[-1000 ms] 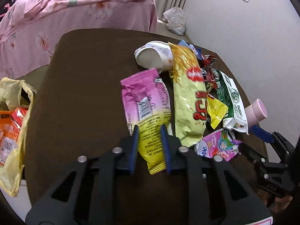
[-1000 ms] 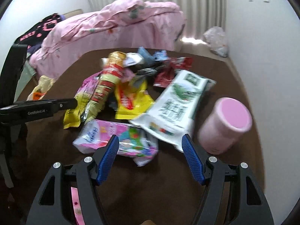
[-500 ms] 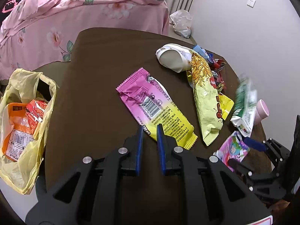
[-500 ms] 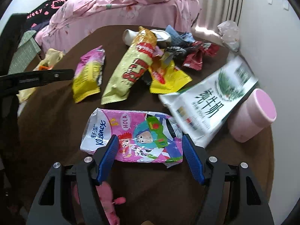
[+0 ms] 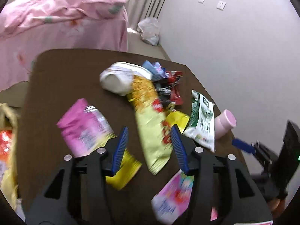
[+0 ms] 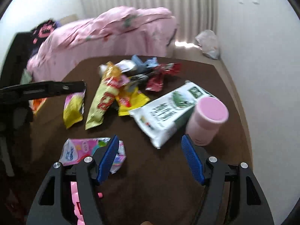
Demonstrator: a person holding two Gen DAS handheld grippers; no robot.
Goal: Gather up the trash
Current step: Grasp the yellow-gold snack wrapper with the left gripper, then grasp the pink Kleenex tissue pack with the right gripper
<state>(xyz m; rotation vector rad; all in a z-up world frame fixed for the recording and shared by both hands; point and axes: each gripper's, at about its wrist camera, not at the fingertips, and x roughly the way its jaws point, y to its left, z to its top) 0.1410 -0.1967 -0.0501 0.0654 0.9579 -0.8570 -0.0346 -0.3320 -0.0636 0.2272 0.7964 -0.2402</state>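
Lying flat on the dark brown table [image 5: 61, 86], the trash is mostly thin, crinkled plastic film. The pink and yellow wrapper [image 5: 88, 131] is glossy and rectangular, with its yellow end partly hidden under the left finger of the left gripper [image 5: 149, 149]. The jaws of this gripper have just been opening and now stand apart, with nothing pressed between the ribbed blue pads; the long pale yellow snack bag [image 5: 150, 123] lies below the gap. The right gripper [image 6: 150, 159] is wide open and empty above bare table.

A pink tissue pack [image 6: 90, 150], soft and wrinkled, lies just beside its left finger and partly behind it. The white and green carton-like pack [image 6: 165, 112] is flat and stiff, and it touches the smooth pink cylinder cup [image 6: 208, 120], which is tipped over near the right finger. Further back there are a small yellow wrapper [image 6: 131, 101], crumpled red wrappers [image 6: 161, 75], blue wrappers [image 6: 144, 62] and a white paper cup [image 5: 118, 78] on its side.

At the left table edge hangs a thin yellow plastic bag [image 5: 9, 161] with orange packets inside. Behind the table stands a bed with a pink quilt [image 5: 61, 24].
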